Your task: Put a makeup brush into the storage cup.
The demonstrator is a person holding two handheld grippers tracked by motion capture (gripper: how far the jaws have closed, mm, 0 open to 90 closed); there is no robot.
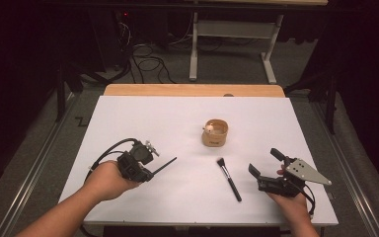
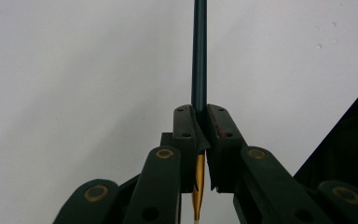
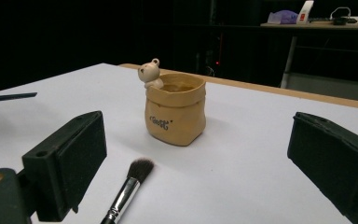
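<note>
A white table top point(image 1: 143, 123) with a wooden strip along its far edge stands in a dark room, with grey floor, cables and a white table frame beyond it.

The left gripper point(image 1: 154, 170), at the near left of the table, has its jaws clamped together on a thin dark pencil-like brush point(image 1: 165, 165). In the left gripper view the dark teal shaft point(image 2: 199, 56) runs straight out from between the pressed pads, and a gold section with a pale tip shows behind them. From above, the shaft points toward the middle of the table, tilted up off the surface.

The right gripper point(image 1: 265, 161), at the near right, has its jaws wide apart with nothing between them. In the right gripper view the two black pads frame the table, and the makeup brush point(image 3: 129, 186) lies just ahead between them, its dark bristles pointing toward the holder. From above, this brush point(image 1: 229, 178) lies flat on the table between the two grippers, nearer the right one.

Beyond it stands the tan sack-shaped holder point(image 1: 214, 133), upright, with a small bear figure point(image 3: 149, 74) on its rim.
</note>
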